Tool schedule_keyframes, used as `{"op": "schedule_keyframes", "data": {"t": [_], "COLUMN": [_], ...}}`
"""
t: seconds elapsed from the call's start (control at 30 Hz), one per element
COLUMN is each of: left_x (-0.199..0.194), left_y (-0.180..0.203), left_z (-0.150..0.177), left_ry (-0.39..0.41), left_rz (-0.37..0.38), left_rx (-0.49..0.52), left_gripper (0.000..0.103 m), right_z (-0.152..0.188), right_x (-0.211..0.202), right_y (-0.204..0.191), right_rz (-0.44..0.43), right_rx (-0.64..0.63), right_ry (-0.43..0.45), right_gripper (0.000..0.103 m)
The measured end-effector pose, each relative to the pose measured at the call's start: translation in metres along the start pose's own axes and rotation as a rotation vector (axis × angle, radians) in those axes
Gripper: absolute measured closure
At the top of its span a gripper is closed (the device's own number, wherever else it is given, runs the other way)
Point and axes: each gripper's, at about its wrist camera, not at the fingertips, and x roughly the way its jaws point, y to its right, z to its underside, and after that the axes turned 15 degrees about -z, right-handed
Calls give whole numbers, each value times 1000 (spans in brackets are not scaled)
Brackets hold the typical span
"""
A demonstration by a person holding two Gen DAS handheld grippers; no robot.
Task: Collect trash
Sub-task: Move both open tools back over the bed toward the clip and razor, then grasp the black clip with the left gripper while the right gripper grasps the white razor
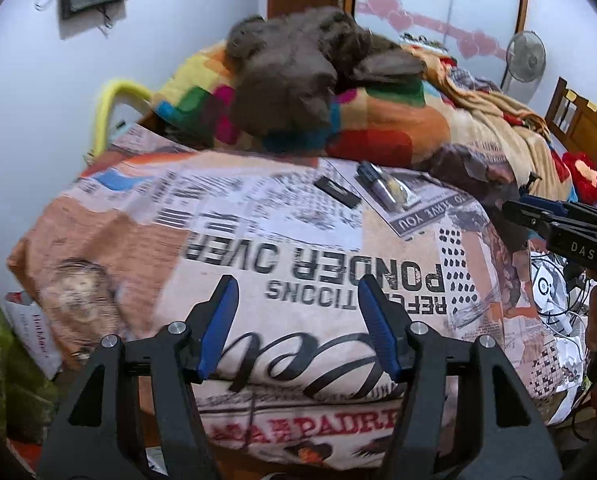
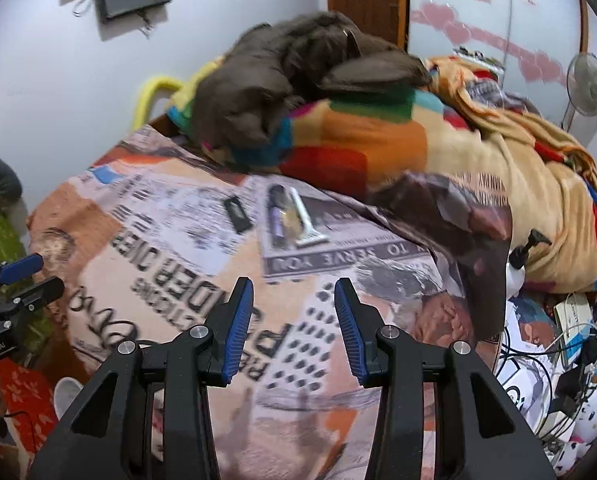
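Approaching with both jaws parted and empty, left hand-held gripper (image 1: 298,328) and right hand-held gripper (image 2: 294,328) should descend squarely over the small black flat wrapper (image 1: 337,193) and clear plastic blister pack (image 1: 386,192), mid-frame on the newsprint-patterned bed cover (image 1: 138,240).

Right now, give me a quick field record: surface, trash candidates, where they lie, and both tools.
surface: bed with newspaper-print sheet
trash 1: small black wrapper, flat on the sheet
trash 2: clear blister pack, right of the wrapper, apart from it
behind them: multicoloured blanket with dark brown cloth on top
left tool: open, empty
right tool: open, empty
contact: neither tool touches the trash
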Motion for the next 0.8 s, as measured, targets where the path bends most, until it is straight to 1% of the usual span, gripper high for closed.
{"op": "schedule_keyframes", "data": {"t": [0.1,0.17,0.27,0.43,0.5,0.63,0.8], "left_x": [28,43,69,117,136,166,195], "left_y": [15,23,33,45,49,58,74], "left_z": [-9,-16,-27,-48,-58,-73,-87], "left_ry": [-30,-24,-31,-82,-99,-137,-182], "left_rz": [23,45,47,88,87,94,131], "left_rx": [9,20,31,-12,-32,-68,-121], "left_gripper": [42,42,42,42,42,42,42], "right_z": [-5,-10,-20,-32,-35,-40,-46], "right_x": [20,33,49,81,93,111,125], "right_y": [17,29,45,62,64,63,65], "right_rz": [-10,-30,-55,-63,-68,-34,-58], "right_rx": [22,53,85,109,96,33,33], "right_ry": [-30,-46,-51,-80,-101,-116,-125], "right_gripper": [64,64,64,64,64,64,64]}}
